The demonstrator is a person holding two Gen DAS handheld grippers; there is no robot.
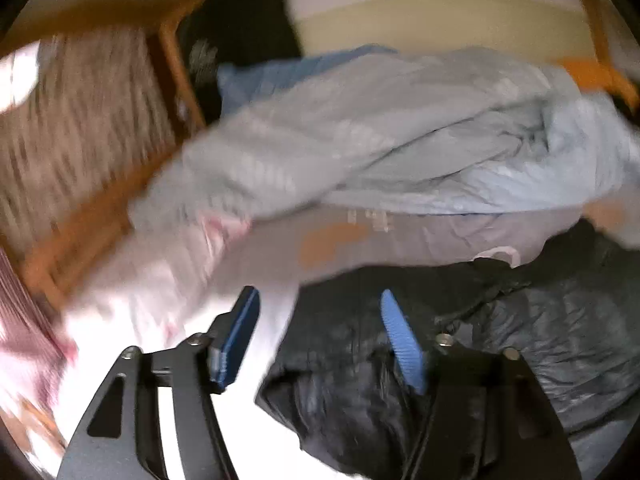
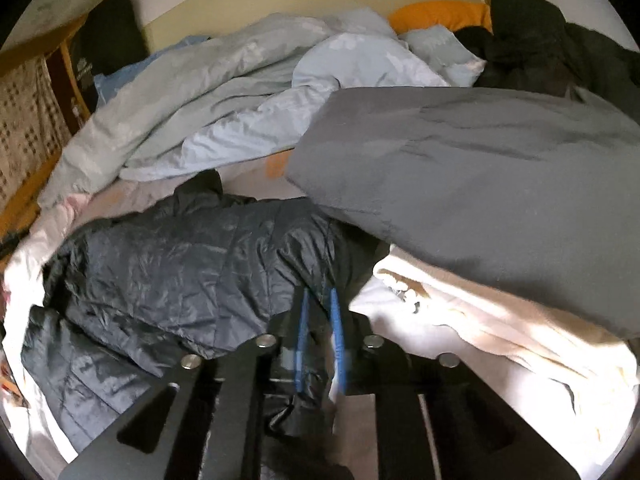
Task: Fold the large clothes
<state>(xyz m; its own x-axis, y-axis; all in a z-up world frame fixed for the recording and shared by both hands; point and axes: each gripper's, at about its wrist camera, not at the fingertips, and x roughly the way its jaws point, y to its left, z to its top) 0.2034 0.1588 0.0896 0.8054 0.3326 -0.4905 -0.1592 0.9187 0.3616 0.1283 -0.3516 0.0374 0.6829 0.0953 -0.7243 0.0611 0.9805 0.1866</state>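
1. Left hand-held gripper: jaws stood wide apart, nothing pinched between the blue pads. The right pad lay against the dark puffer jacket; the left pad stood over the white sheet.
2. Right hand-held gripper: jaws stood a narrow gap apart, blue pads nearly parallel. The hem of the dark puffer jacket lay just at their tips and dark fabric showed between and below the fingers; whether the pads pressed on it could not be told.
3. Dark puffer jacket: quilted, shiny, spread crumpled across the bed just ahead of both grippers, on the white sheet.
4. Grey cloth: large, smooth, lying to the right of the jacket, its lower edge over a cream blanket.
5. Pale blue duvet: bunched in a heap behind the jacket, across the middle of the bed.
6. Orange pillow: at the far end, beyond the duvet.
7. Black clothing: piled at the far right corner, beside the pillow.
8. Wooden bed frame: along the left side; the left wrist view was blurred.
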